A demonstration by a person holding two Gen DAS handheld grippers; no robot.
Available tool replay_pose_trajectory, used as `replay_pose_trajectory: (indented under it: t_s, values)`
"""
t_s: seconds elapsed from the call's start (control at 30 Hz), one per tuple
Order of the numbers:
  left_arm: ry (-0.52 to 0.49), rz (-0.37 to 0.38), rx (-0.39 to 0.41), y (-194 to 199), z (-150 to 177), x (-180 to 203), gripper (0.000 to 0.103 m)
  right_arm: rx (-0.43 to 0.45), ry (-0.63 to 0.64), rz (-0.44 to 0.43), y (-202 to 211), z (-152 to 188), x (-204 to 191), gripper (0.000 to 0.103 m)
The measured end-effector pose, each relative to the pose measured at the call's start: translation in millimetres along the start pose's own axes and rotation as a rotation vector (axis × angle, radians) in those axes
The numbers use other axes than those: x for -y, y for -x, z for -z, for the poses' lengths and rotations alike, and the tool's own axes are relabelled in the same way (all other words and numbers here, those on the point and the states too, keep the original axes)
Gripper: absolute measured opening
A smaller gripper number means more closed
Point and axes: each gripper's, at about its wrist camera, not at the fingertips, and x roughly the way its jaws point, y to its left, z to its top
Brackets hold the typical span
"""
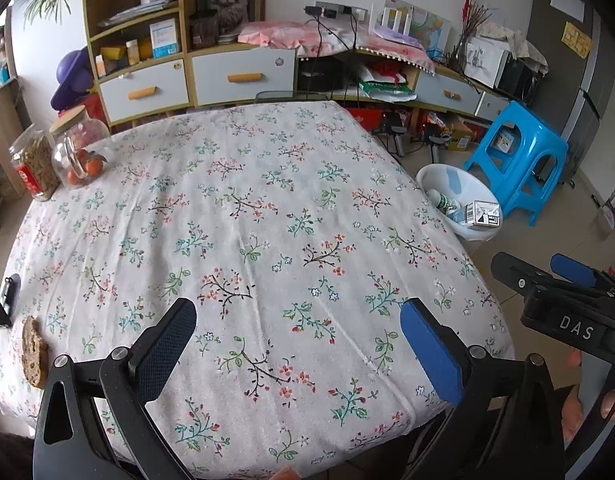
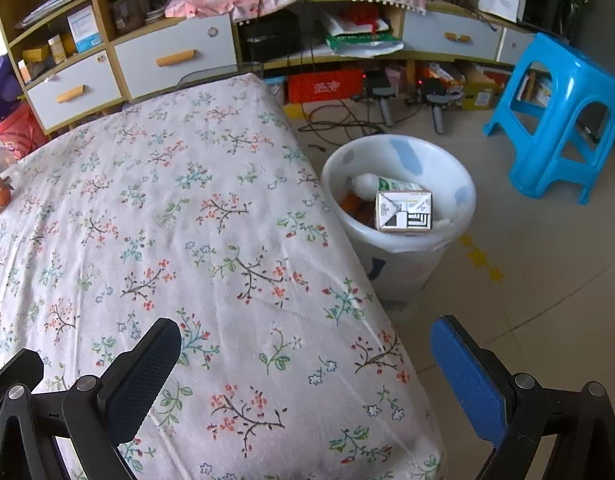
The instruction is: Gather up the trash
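Both claws, left [image 1: 297, 344] & right [image 2: 307, 376], are held released, empty; bin [image 2: 463, 196] beside tabletop [image 1: 243, 216] is already loaded w/ box [image 2: 404, 212]; a last tabletop check is advised.

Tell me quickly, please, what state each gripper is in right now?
Left gripper: open, holding nothing, above the floral tablecloth.
Right gripper: open, holding nothing, over the table's edge near the white bin.

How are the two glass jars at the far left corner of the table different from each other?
The jar with the red label holds brown, grainy contents; the jar with the handle holds orange fruits. The labelled jar has a clear lid, while the handled jar has a wooden-looking lid. The labelled jar stands nearer the table edge. Both are clear, upright and closed, side by side on the floral cloth.
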Motion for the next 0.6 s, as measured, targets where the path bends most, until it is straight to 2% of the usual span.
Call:
replay_pose_trajectory:
  t_s: [0.6]
  values:
    - [0.002, 0.009, -0.006, 0.7, 2.3, 0.7, 0.103, -0.007, 0.007, 0.004, -2.2, 1.8, 1.0, 0.102]
